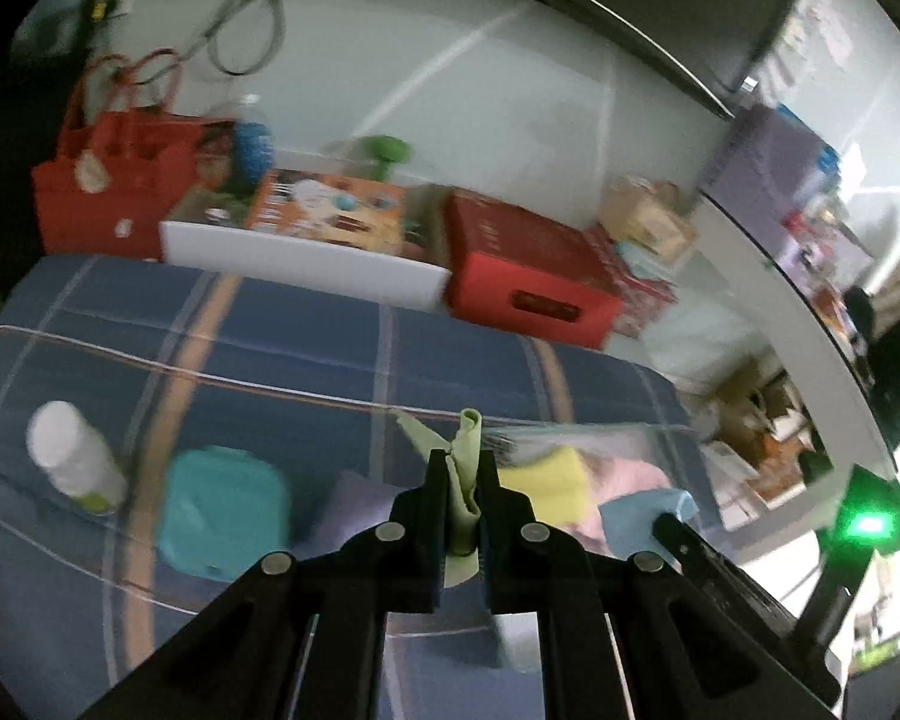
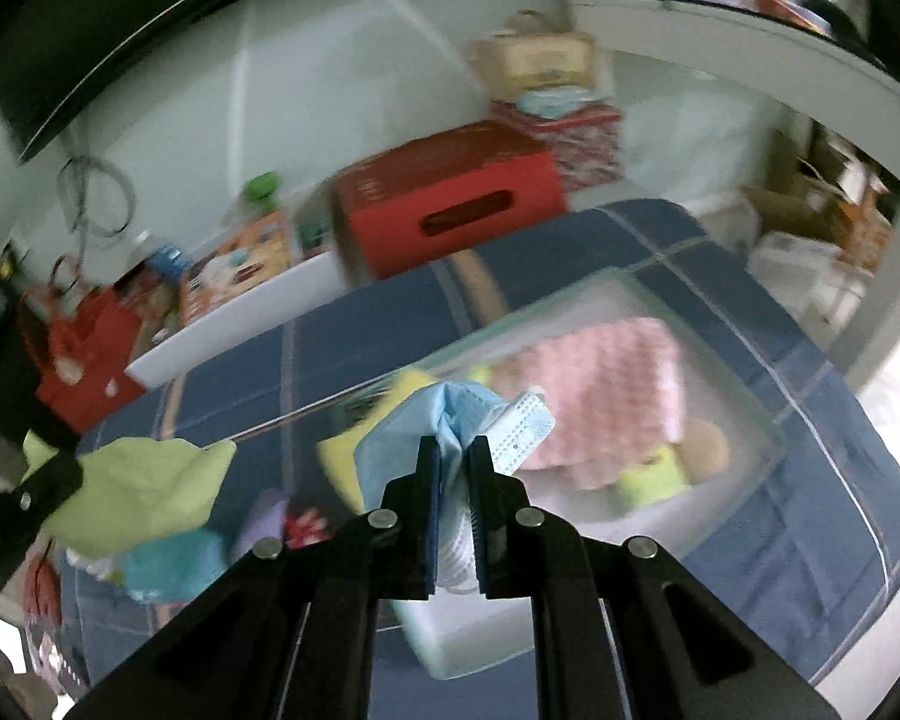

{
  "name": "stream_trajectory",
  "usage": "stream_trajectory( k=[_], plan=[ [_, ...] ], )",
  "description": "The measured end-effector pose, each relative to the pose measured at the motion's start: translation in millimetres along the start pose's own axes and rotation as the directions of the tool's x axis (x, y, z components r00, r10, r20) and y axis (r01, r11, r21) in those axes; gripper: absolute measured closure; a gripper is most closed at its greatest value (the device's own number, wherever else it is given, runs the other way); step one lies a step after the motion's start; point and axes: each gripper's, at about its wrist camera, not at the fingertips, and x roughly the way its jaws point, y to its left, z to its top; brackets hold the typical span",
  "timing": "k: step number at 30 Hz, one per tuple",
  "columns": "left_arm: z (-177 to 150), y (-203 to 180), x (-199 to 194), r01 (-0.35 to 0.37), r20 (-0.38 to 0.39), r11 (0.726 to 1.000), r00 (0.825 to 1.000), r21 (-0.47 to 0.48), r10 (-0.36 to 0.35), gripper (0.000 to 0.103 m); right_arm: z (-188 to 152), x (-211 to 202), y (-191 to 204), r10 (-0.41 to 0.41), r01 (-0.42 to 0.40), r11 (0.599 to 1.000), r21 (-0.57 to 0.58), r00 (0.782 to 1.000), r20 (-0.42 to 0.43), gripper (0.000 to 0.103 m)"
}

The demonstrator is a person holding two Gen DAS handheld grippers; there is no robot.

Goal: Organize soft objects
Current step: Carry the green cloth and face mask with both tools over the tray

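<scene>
The left gripper (image 1: 463,480) has its jaws pinching a soft, floppy light-green cloth (image 1: 465,468) mid-frame, and the right gripper (image 2: 453,468) pinches a light, bendy pale-blue face mask (image 2: 450,414) above the clear plastic box (image 2: 768,432) on the blue checked bed (image 2: 822,528).

Both views look forward along their own fingers, down and across a blue plaid bed (image 1: 306,360) toward the wall. The left wrist view sits close above the bed's near edge. The right wrist view hangs near over a clear bin (image 2: 744,420). Both share the red box (image 1: 528,276) beyond the far edge.
</scene>
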Motion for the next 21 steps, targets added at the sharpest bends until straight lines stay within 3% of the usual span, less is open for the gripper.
stream_trajectory(
  k=[4, 11, 14, 17, 21],
  plan=[
    [-14, -37, 22, 0.105, -0.062, 0.993, 0.993, 0.058, -0.101, 0.094, 3, 6, -42, -0.076, 0.076, 0.994, 0.082, 0.997, -0.010, 0.094],
    [-44, -74, 75, 0.191, -0.199, 0.974, 0.966, 0.121, -0.164, 0.094, 3, 17, -88, -0.113, 0.120, 0.977, 0.174, 0.992, -0.051, 0.094],
    [-61, -70, 106, 0.190, -0.274, 0.978, 0.948, 0.086, -0.160, 0.094, 0, 26, -96, -0.101, 0.113, 0.977, 0.183, 0.992, -0.078, 0.094],
    [-78, -60, 135, 0.181, -0.363, 0.983, 0.919, 0.033, -0.157, 0.094, -7, 40, -97, -0.100, 0.122, 0.978, 0.172, 0.987, -0.129, 0.093],
    [-91, -52, 155, 0.133, -0.418, 0.991, 0.901, 0.018, -0.113, 0.094, -12, 54, -95, -0.106, 0.133, 0.979, 0.157, 0.980, -0.171, 0.093]
  ],
)
